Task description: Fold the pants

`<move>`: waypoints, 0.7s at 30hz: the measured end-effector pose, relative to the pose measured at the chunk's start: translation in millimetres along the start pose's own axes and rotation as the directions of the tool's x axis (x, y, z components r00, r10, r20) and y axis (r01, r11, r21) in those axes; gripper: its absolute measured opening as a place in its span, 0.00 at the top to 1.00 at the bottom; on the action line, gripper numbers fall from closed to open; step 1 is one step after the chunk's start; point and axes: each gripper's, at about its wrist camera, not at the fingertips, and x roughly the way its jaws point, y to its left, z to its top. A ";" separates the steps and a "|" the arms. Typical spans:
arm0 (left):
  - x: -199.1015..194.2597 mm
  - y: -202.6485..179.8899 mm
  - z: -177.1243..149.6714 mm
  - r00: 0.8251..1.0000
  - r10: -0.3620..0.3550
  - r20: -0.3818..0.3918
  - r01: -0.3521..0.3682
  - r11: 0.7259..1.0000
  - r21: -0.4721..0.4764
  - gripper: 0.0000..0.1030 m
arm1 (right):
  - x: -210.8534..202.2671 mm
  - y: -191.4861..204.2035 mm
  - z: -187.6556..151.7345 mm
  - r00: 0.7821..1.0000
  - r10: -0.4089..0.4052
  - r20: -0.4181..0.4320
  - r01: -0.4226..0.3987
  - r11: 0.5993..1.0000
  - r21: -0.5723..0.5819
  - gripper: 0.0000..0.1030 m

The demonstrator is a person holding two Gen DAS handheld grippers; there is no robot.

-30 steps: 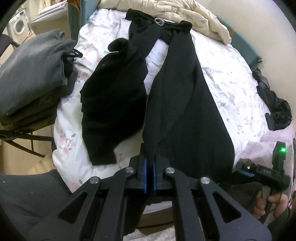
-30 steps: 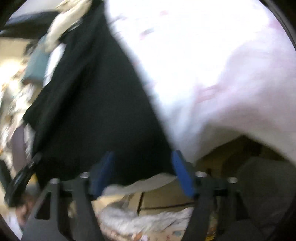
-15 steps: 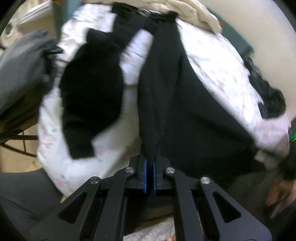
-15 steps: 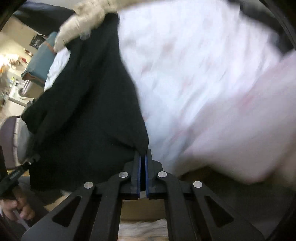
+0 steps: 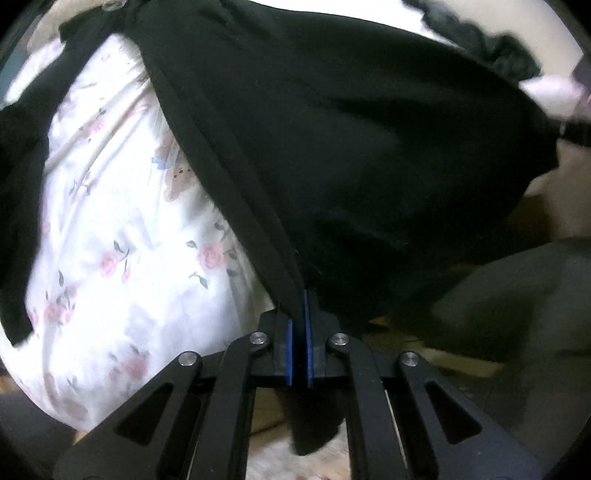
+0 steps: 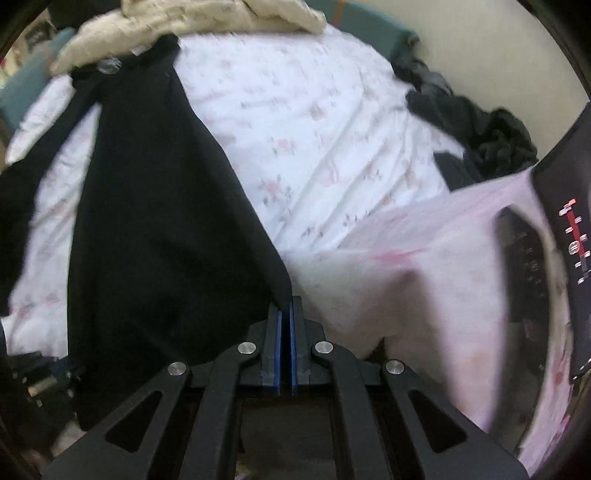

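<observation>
Black pants (image 5: 351,140) lie lengthwise on a floral bed sheet (image 5: 122,229), waistband at the far end. My left gripper (image 5: 298,310) is shut on the hem's left corner, and a tail of black cloth hangs below its blue pads. In the right wrist view the same pants (image 6: 155,206) stretch away from my right gripper (image 6: 285,314), which is shut on the hem's right corner. The hem hangs taut between the two grippers, over the bed's near edge.
A second black garment (image 5: 18,206) lies left of the pants. A crumpled dark garment (image 6: 476,125) sits at the bed's right side. A beige duvet (image 6: 207,18) is bunched at the far end. A pink cloth (image 6: 436,266) covers the near right corner.
My right gripper went from open around the hem to shut on it, then lifted. My left gripper moved sideways and down with its corner, so the leg now fills its view.
</observation>
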 end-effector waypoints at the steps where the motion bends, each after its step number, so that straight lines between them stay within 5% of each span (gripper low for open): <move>1: 8.8 2.1 -2.2 1.000 0.015 -0.023 -0.015 1.000 -0.018 0.95 | 11.9 0.9 -5.4 1.000 -0.021 -0.023 0.021 1.000 -0.001 0.98; 4: 15.0 6.0 -10.0 0.999 0.002 -0.040 -0.003 1.000 -0.014 0.90 | 45.6 1.2 -9.8 0.992 -0.071 -0.099 0.073 0.997 0.011 0.98; 6: 12.2 9.9 -12.9 0.999 -0.014 -0.044 0.013 1.000 -0.013 0.55 | 64.4 -1.5 -11.4 0.983 -0.121 -0.139 0.124 0.992 0.014 0.97; 9: -2.7 22.3 -16.0 0.999 -0.048 0.001 0.048 0.998 -0.035 0.25 | 83.0 -2.5 -14.7 0.972 -0.085 -0.217 0.093 0.995 0.027 0.93; 11: -19.2 30.3 -17.9 0.998 -0.044 0.047 0.046 0.998 -0.038 0.20 | 77.1 1.1 -15.9 0.973 -0.053 -0.223 0.063 0.997 0.035 0.87; 13: -36.3 43.0 -19.9 0.995 -0.044 0.090 0.049 0.997 -0.055 0.19 | 62.9 8.7 -14.7 0.981 -0.047 -0.186 0.051 0.999 0.015 0.60; 14: -44.4 51.3 -19.9 0.993 -0.038 0.111 0.046 0.996 -0.073 0.19 | 50.0 16.1 -13.9 0.988 -0.040 -0.151 0.039 0.999 -0.006 0.36; 15: -53.5 60.9 -18.9 0.991 -0.026 0.133 0.039 0.994 -0.097 0.19 | 39.2 21.7 -13.6 0.992 -0.034 -0.118 0.031 0.999 -0.021 0.30; 17: -69.8 81.9 -14.8 0.985 0.027 0.172 0.000 0.988 -0.156 0.19 | 15.8 35.5 -10.4 0.998 0.031 -0.055 -0.034 0.998 -0.058 0.30; 18: -75.5 91.0 -13.2 0.981 0.063 0.182 -0.030 0.983 -0.182 0.19 | 1.4 41.8 -5.4 0.992 0.127 -0.016 -0.127 0.989 -0.071 0.30; 21: -102.1 128.4 -1.8 0.967 0.137 0.216 -0.072 0.957 -0.282 0.19 | -35.2 61.7 16.1 0.942 0.325 0.078 -0.314 0.941 -0.123 0.30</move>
